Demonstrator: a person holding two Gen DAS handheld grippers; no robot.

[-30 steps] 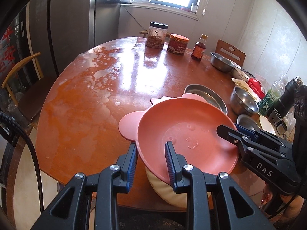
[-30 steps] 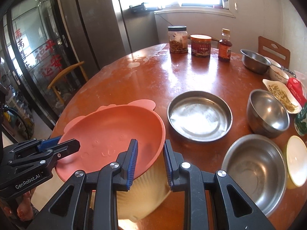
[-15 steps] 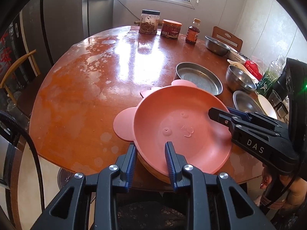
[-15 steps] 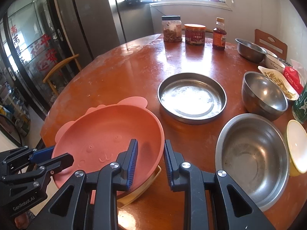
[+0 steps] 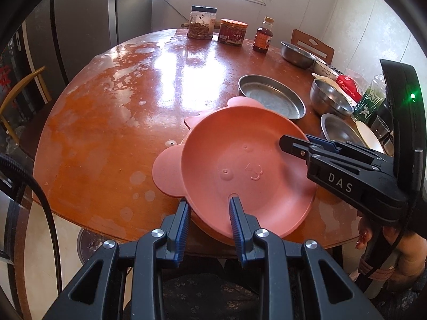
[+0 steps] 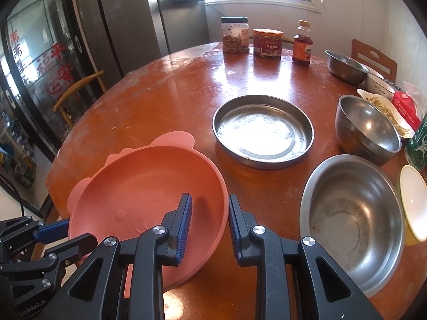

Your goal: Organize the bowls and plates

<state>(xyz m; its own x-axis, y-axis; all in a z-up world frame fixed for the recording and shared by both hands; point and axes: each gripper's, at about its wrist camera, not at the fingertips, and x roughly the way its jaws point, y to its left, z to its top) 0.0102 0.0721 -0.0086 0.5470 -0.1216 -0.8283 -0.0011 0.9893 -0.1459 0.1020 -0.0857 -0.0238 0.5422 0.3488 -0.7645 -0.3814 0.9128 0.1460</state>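
A pink animal-shaped plate [image 5: 245, 165] with round ears lies at the near edge of the round wooden table [image 5: 128, 101]. It also shows in the right wrist view [image 6: 144, 200]. My left gripper [image 5: 209, 204] straddles the plate's near rim, one finger under it and one over it, and holds it. My right gripper [image 6: 209, 204] straddles the plate's right rim the same way; it shows from the side in the left wrist view [image 5: 296, 142]. The yellow bowl seen under the plate earlier is hidden.
A shallow steel pan [image 6: 263, 130] sits mid-table. A wide steel bowl [image 6: 352, 218] lies at the right, a deeper steel bowl [image 6: 368, 130] behind it, a white-and-yellow dish [image 6: 413, 202] at the far right. Jars [image 6: 234, 38] and a bottle [image 6: 302, 44] stand at the back.
The pink plate has come down from a tilt to lie nearly flat on the table edge. The yellow bowl beneath it has dropped out of sight. Both grippers have lowered with the plate.
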